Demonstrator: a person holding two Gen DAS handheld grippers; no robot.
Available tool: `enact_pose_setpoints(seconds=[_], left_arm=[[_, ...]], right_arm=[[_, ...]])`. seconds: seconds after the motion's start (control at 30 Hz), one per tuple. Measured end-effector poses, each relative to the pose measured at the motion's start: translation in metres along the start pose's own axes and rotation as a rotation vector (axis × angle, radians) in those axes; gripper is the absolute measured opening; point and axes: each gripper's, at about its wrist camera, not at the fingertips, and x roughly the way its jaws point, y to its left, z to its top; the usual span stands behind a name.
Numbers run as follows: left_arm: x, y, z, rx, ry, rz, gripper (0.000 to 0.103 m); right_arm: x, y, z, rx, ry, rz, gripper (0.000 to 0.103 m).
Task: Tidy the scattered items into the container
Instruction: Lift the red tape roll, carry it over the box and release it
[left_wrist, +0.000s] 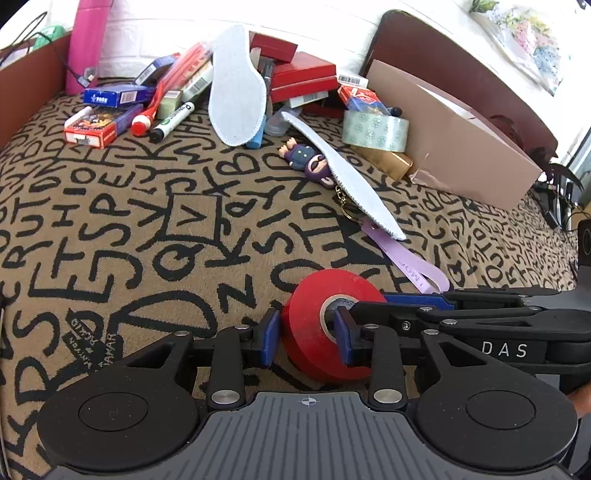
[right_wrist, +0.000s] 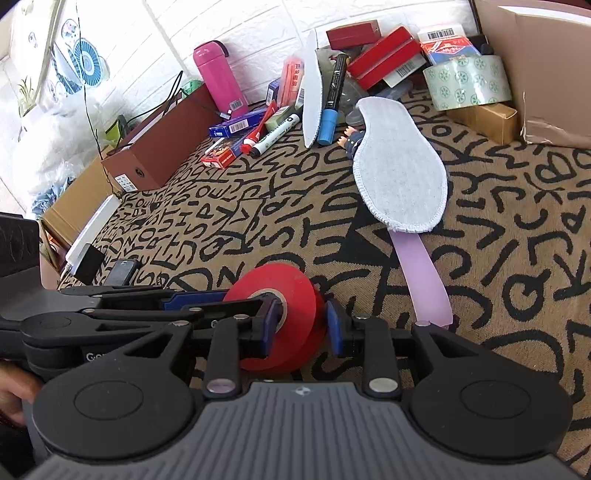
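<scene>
**Mia:** Tape roll (left_wrist: 314, 328) – the red one – where is it?

**Ben:** Right at the tips of both grippers. The left gripper (left_wrist: 306, 334) has one finger in the hole and one finger on the outside. It squeezes the red ring between them.

**Mia:** And the other one?

**Ben:** The right gripper (right_wrist: 303, 326) comes in from the side and does the same thing. One finger is in the hole and one is outside, closed on the ring. So two grippers hold one roll.

**Mia:** Why both?

**Ben:** I think one is passing it to the other. A finger in the hole stops the roll from slipping out.

**Mia:** Is it on the rug (left_wrist: 110, 221)?

**Ben:** It stands up on its edge, low over the rug. I cannot tell if it touches.

**Mia:** Where should it go?

**Ben:** Maybe the tan box (left_wrist: 461, 147) – far ahead of the left gripper, off to its right. A white insole (right_wrist: 399, 173) lies between, so go around it.
</scene>
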Motion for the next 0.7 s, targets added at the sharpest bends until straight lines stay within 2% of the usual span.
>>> enact_pose_setpoints(seconds=[0.03, 0.1, 0.17, 0.2, 0.3, 0.43, 0.57, 0.7], left_arm=[[0.000, 0.000, 0.000, 0.008, 0.002, 0.005, 0.030], [0.001, 0.000, 0.001, 0.012, 0.002, 0.005, 0.030], [0.001, 0.000, 0.000, 0.007, -0.008, 0.006, 0.033], [0.001, 0.000, -0.001, 0.004, -0.014, 0.005, 0.040], [0.001, -0.004, -0.002, 0.013, -0.023, 0.021, 0.043], [-0.004, -0.015, 0.002, 0.012, -0.021, 0.039, 0.028], [-0.009, -0.033, 0.017, 0.021, -0.056, 0.001, 0.027], [-0.007, -0.070, 0.047, 0.098, -0.126, -0.035, 0.027]], right_arm=[[0.000, 0.000, 0.000, -0.001, 0.001, -0.001, 0.033], [0.000, 0.000, -0.001, 0.004, -0.001, 0.000, 0.033], [0.001, -0.001, -0.002, 0.008, -0.006, 0.003, 0.033], [0.001, -0.002, -0.003, 0.012, -0.009, 0.006, 0.033], [0.000, -0.003, -0.003, 0.011, -0.013, 0.017, 0.032], [-0.014, 0.002, -0.003, -0.006, -0.040, 0.000, 0.030], [-0.043, -0.003, 0.005, -0.023, -0.105, -0.013, 0.029], [-0.078, -0.015, 0.024, -0.053, -0.204, -0.070, 0.029]])
